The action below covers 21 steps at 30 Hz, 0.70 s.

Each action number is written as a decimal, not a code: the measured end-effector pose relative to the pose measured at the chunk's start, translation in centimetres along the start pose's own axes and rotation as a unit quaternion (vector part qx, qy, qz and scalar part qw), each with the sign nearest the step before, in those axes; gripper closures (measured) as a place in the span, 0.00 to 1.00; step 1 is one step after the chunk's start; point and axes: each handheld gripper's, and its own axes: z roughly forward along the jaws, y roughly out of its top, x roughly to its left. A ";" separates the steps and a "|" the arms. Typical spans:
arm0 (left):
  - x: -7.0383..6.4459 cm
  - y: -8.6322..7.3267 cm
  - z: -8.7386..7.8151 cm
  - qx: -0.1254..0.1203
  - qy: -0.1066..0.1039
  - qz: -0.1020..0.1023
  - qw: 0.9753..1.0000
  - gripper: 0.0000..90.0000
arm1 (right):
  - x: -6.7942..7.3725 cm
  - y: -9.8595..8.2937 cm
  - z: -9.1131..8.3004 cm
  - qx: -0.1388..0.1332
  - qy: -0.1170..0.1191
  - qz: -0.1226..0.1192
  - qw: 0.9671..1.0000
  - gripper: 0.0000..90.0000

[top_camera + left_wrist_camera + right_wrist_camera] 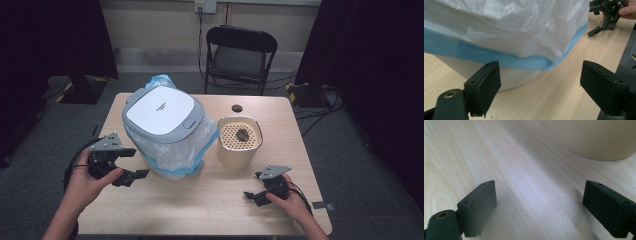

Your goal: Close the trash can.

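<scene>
Bin [162,131] with grey-rimmed lid, lined with thin white bag [506,32] edged in blue, stood at table [200,210] centre-left, just beside left gripper [131,170]. Left gripper held jaws wide, aimed at bag's blue hem [506,60], holding nothing. Right gripper [256,191] likewise wide and empty, hovering low near cream perforated container [239,141]. Judged: bag film light, soft, slippery, easily torn; best pinched at doubled blue hem, not loose sheet. Bin itself probably light, prone to sliding.
</scene>
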 end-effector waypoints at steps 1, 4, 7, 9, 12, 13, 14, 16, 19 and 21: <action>0.0 -0.2 0.2 0.001 -0.002 0.001 1.000 0.18 | 0.0 0.0 0.0 0.000 0.000 0.000 1.000 0.12; 0.0 -0.7 0.7 0.005 -0.005 -0.005 1.000 0.18 | 0.0 0.0 0.0 0.000 0.000 0.000 1.000 0.12; 0.1 -1.4 1.3 0.005 -0.005 -0.005 1.000 0.18 | 0.0 0.0 0.0 0.000 0.000 0.000 1.000 0.12; 0.0 -1.5 1.4 0.003 -0.008 -0.007 1.000 0.18 | 0.0 0.0 0.0 0.000 0.000 0.000 1.000 0.12; 0.0 -2.0 1.7 0.002 -0.008 -0.009 1.000 0.18 | 0.0 0.0 0.0 0.000 0.000 0.000 1.000 0.12; 0.0 -2.1 1.8 0.003 -0.008 -0.008 1.000 0.18 | 0.0 0.0 0.0 0.000 0.000 0.001 1.000 0.12; 0.0 -2.2 1.8 0.004 -0.006 -0.008 1.000 0.18 | 0.0 0.0 0.0 0.000 0.000 0.000 1.000 0.12; -0.1 -2.6 1.9 -0.002 -0.008 -0.010 1.000 0.18 | 0.0 0.0 0.0 0.000 0.000 0.000 1.000 0.12; -0.2 -3.2 2.1 -0.003 -0.006 -0.009 1.000 0.18 | 0.0 0.0 0.0 0.000 0.000 0.000 1.000 0.12; -0.3 -3.6 2.2 -0.005 -0.007 -0.011 1.000 0.18 | 0.0 0.0 0.0 0.000 0.000 0.000 1.000 0.12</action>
